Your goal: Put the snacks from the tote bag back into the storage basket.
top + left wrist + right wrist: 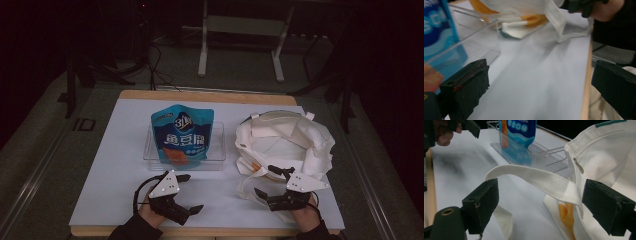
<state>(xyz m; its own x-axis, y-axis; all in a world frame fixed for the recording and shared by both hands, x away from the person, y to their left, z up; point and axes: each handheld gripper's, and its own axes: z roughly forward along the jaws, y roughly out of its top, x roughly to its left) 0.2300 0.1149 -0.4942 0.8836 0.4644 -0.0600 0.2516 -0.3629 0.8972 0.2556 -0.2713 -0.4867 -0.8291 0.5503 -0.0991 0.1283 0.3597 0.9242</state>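
Two spread grippers at the near edge of the tabletop, one beside a snack pouch, one at a canvas tote bag.

The left gripper (190, 192) hovers with jaws wide apart and nothing between them, just in front of the clear plastic tray (218, 152) in which the blue snack pouch (182, 134) stands upright. The right gripper (266, 181) is also spread; in the right gripper view its jaws sit either side of the white strap (541, 181) of the tote bag (285, 140), which arches between them unpinched. The bag lies slumped on the white tabletop (120, 165), just right of the tray, with something orange (567, 215) showing inside its opening.
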